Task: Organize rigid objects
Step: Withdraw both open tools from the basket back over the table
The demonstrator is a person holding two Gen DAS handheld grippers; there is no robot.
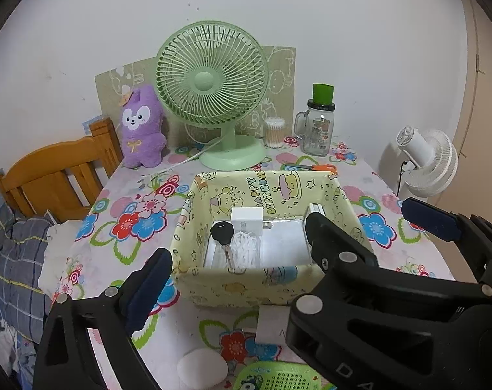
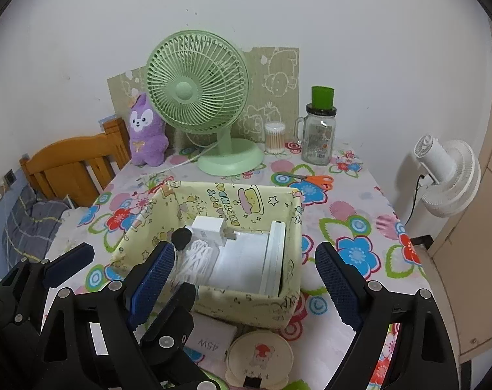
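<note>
A pale yellow fabric basket [image 1: 246, 284] [image 2: 246, 312] sits mid-table. It holds a white charger [image 1: 246, 221] [image 2: 207, 229], a black-headed key [image 1: 222, 232], a white coiled cable [image 1: 246, 248] [image 2: 194, 260] and a flat white slab [image 2: 275, 253] on edge against its right wall. My left gripper [image 1: 237, 240] hovers open above the basket's near side with nothing between its pads. My right gripper [image 2: 246, 250] is open beside it, also holding nothing. The right gripper's blue pad [image 1: 431, 221] shows in the left wrist view.
Before the basket lie a white box marked 45W [image 2: 213, 341], a round cream mirror [image 2: 262, 357], a white oval thing [image 1: 202, 370] and a green perforated item [image 1: 278, 378]. Behind stand a green fan [image 1: 213, 97], plush toy [image 1: 142, 126], cotton swabs [image 1: 274, 131], jar [image 1: 317, 130] and scissors [image 1: 314, 167].
</note>
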